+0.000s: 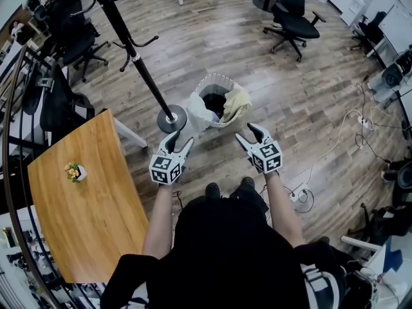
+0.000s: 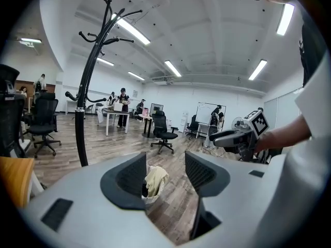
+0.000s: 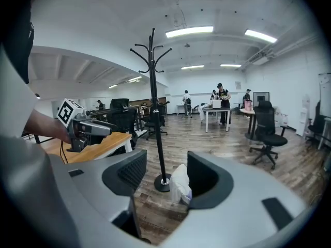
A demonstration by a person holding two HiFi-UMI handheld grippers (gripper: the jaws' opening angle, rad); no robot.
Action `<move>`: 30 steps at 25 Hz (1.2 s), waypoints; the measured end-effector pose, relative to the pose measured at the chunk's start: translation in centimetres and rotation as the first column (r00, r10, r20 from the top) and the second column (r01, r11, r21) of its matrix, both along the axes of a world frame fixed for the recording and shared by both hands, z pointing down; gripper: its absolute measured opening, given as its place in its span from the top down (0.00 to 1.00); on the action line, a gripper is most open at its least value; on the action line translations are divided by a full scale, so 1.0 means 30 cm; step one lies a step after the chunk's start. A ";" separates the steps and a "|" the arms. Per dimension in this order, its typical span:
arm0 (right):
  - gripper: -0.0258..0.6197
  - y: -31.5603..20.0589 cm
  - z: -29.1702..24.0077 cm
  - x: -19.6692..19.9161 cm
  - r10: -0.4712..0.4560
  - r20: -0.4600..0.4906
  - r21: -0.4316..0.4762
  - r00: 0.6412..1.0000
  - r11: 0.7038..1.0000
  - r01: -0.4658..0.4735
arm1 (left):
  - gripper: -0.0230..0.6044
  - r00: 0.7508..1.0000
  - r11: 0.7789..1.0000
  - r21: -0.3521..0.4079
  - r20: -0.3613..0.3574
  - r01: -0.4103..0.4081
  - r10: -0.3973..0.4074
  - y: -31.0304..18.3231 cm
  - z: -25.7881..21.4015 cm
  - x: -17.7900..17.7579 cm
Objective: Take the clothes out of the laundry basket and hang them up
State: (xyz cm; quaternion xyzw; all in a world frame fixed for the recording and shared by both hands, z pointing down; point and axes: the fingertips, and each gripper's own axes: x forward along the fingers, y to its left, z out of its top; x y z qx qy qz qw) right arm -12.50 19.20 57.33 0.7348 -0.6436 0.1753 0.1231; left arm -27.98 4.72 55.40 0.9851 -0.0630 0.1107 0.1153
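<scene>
A white laundry basket (image 1: 215,77) stands on the wood floor ahead of me. A pale yellow garment (image 1: 237,102) hangs over its right rim and a white one (image 1: 198,111) over its left. A black coat rack (image 1: 132,53) rises to the basket's left, its round base (image 1: 171,118) beside it. My left gripper (image 1: 180,141) and right gripper (image 1: 248,134) are held side by side short of the basket, both open and empty. The left gripper view frames the basket (image 2: 152,186) between open jaws; the right gripper view shows the white garment (image 3: 181,182) and the rack (image 3: 156,112).
A wooden table (image 1: 84,198) with a small potted plant (image 1: 74,171) stands at my left. Black office chairs (image 1: 293,15) sit farther back. White cables and a power strip (image 1: 302,195) lie on the floor at right. People stand at distant desks (image 2: 121,110).
</scene>
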 end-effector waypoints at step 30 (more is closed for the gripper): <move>0.57 -0.147 0.052 0.092 -0.045 0.086 0.015 0.995 0.999 0.044 | 0.59 0.999 1.000 -0.020 0.043 0.019 -0.018 -0.110 0.027 0.109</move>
